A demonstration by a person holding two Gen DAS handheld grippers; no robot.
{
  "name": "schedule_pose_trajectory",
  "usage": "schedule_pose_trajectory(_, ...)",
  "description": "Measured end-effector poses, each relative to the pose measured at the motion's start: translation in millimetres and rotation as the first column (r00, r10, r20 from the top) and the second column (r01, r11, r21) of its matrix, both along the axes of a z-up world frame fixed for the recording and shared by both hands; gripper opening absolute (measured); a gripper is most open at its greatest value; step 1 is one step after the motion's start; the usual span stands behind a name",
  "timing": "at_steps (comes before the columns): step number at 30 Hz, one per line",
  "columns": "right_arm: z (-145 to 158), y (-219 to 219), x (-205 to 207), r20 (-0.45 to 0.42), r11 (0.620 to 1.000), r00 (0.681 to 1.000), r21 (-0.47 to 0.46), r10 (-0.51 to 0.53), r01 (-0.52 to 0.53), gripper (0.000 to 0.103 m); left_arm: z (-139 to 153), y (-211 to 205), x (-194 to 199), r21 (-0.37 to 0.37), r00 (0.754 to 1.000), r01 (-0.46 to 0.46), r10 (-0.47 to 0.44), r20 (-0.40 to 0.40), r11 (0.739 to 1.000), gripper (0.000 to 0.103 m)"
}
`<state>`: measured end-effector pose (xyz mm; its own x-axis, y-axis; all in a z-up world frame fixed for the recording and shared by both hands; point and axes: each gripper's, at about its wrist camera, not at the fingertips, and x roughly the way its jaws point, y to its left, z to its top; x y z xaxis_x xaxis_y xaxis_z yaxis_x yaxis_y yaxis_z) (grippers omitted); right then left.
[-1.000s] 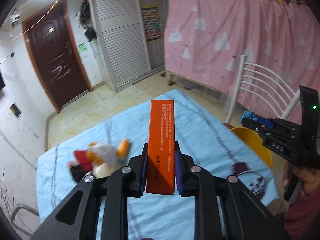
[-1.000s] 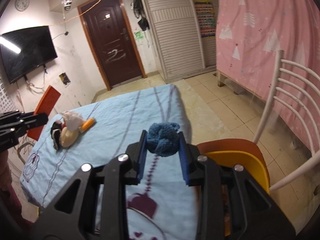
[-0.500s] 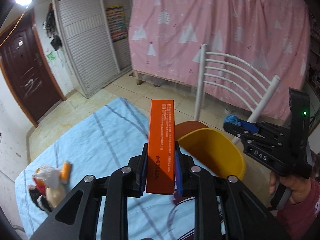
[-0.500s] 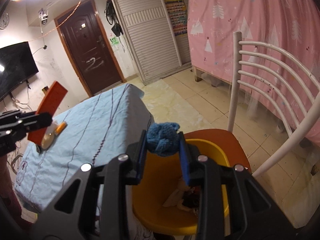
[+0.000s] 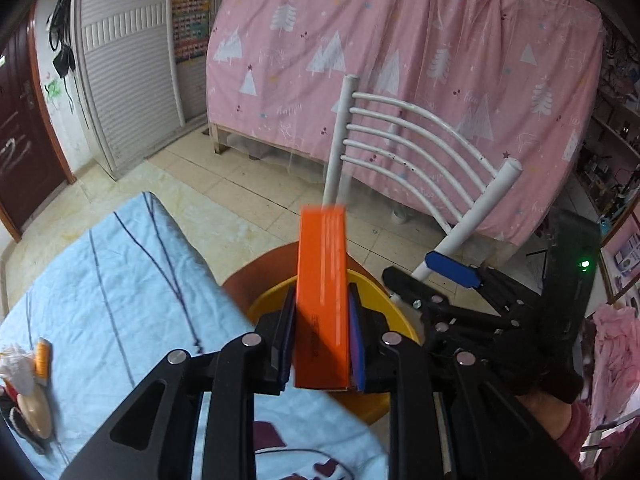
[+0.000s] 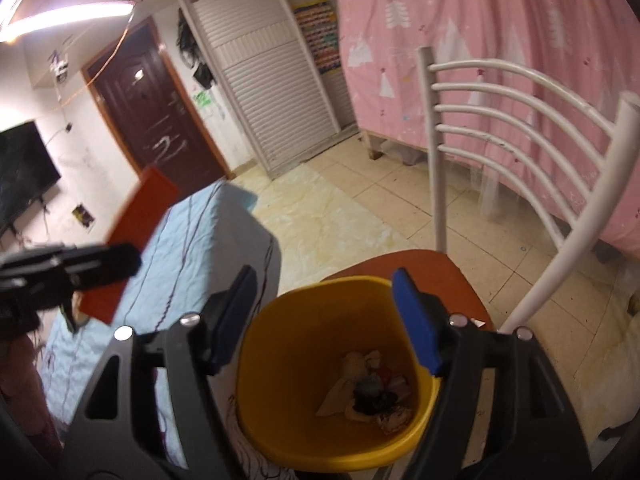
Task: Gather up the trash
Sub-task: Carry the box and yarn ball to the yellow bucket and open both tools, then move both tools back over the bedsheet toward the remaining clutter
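Between the left hand-held gripper's (image 5: pixel 322 330) pads: orange box (image 5: pixel 322 280).

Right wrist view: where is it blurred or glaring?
Right wrist view: ceiling light glares top left; the orange box and left hand-held gripper smear. Left wrist view: the box's top edge is blurred.
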<state>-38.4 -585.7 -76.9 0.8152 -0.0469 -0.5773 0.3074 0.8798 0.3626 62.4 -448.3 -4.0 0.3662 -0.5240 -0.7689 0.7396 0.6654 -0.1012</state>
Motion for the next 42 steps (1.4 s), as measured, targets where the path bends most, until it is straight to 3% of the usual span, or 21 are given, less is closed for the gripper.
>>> schedule_pose_trajectory(1, -1, -5, -1, 0.003, 1.0, 1.0, 0.003, -0.012, 0.012, 0.067, -2, -2, 1, 0.002, 1.0, -0.002, 0.002, -0.008, 1.0, 0.017)
schedule_pose_trajectory(5, -1, -9, -2, 0.005, 1.0, 1.0, 0.011, -0.021, 0.021, 0.067, -6, -5, -1, -0.005, 1.0, 0.0, 0.0, -0.023, 1.0, 0.041)
schedule_pose_trajectory(15, 2, 18, 9, -0.002, 0.998, 0.998, -0.003, 0.056, -0.056, 0.068, -1, 20, 3, -0.018, 0.999, -0.045, 0.044, -0.027, 0.999, 0.042)
schedule_pose_trajectory(27, 19, 77, 28, -0.006, 0.986, 0.988, -0.056, 0.157, -0.157, 0.075, 25, 88, 9, -0.066, 0.987, -0.155, 0.157, 0.026, 0.986, 0.044)
schedule_pose_trajectory(29, 24, 89, 32, -0.003, 0.982, 0.984, -0.066, 0.176, -0.176, 0.081, 28, 104, 9, -0.071, 0.982, -0.18, 0.183, 0.036, 0.981, 0.045)
schedule_pose_trajectory(36, 40, 137, 52, -0.011, 0.96, 0.966, -0.103, 0.259, -0.259, 0.085, 36, 163, 21, -0.097, 0.958, -0.279, 0.284, 0.046, 0.955, 0.049)
schedule_pose_trajectory(42, 42, 184, 73, -0.034, 0.934, 0.941, -0.121, 0.336, -0.338, 0.087, 39, 218, 35, -0.109, 0.922, -0.374, 0.382, 0.057, 0.921, 0.05)
